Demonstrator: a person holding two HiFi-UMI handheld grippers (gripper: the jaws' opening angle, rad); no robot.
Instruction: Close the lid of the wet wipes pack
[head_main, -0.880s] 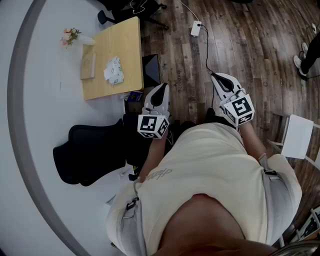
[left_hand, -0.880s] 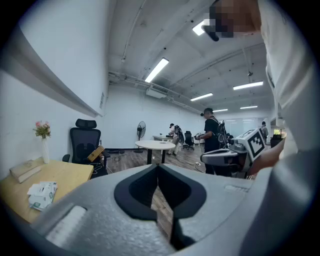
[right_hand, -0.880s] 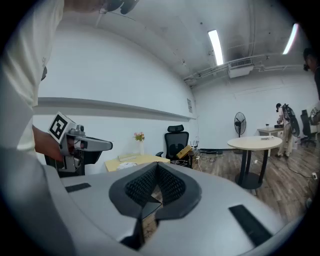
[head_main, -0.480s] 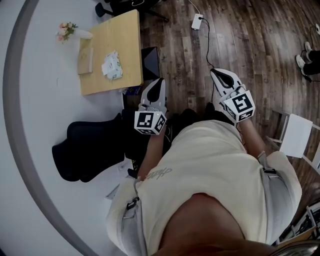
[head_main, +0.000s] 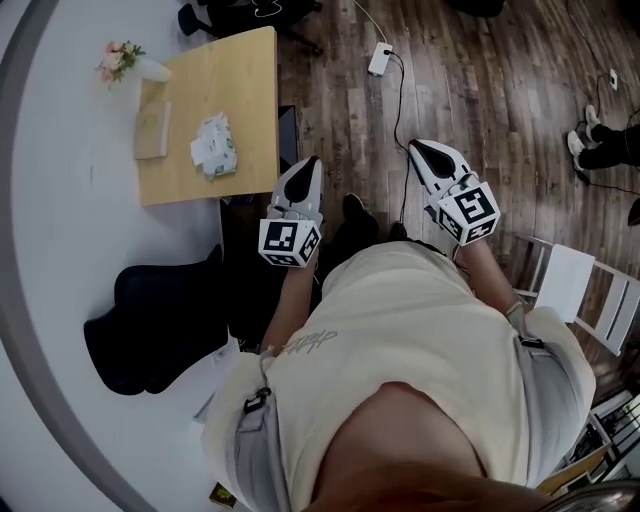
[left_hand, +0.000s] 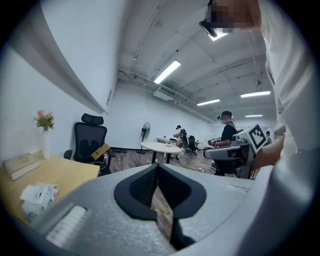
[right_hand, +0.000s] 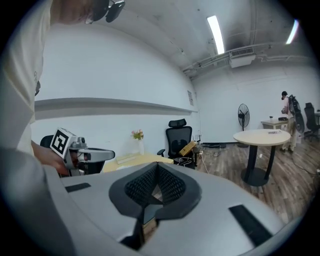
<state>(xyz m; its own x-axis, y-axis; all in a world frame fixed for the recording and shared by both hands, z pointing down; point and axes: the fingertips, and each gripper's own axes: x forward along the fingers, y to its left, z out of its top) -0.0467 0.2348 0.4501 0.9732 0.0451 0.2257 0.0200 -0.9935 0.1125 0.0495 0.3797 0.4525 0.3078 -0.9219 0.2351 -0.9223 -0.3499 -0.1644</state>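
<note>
Dark plank floor (head_main: 500, 90), streaked grain, matt finish; curved white wall (head_main: 60, 250) along the left side of the head view.

Table (head_main: 250, 110): rectangular, pale wood top, smooth; set against the wall.

Wet wipes pack (head_main: 214, 143): soft, crumpled pouch, white with green print; lies flat near the middle of the table top, well apart from both grippers; seen also at the lower left of the left gripper view (left_hand: 37, 196); state of its lid not legible at this size.

Book (head_main: 152, 130): flat, tan, oblong; beside the pack on the wall side.

Vase (head_main: 150, 70): slim, white, with pink flowers; at the table's far corner.

Office chair (head_main: 150, 310): black, padded; near the person's left side.

Adapter (head_main: 380, 58): small white block with a thin cable, on the floor.

Left gripper (head_main: 308, 165): grey moulded shell, marker cube at the rear; held in the air over the floor just beside the table edge; ribbed black pads (left_hand: 142, 187) brought together at the tips, only a thin slit lower down showing floor; nothing between them.

Right gripper (head_main: 420, 148): same make; held over bare floor, well apart from the table; ribbed pads (right_hand: 137, 187) likewise pressed together, nothing gripped.

Person: cream shirt (head_main: 420, 340), soft cloth, filling the lower half of the head view.
</note>
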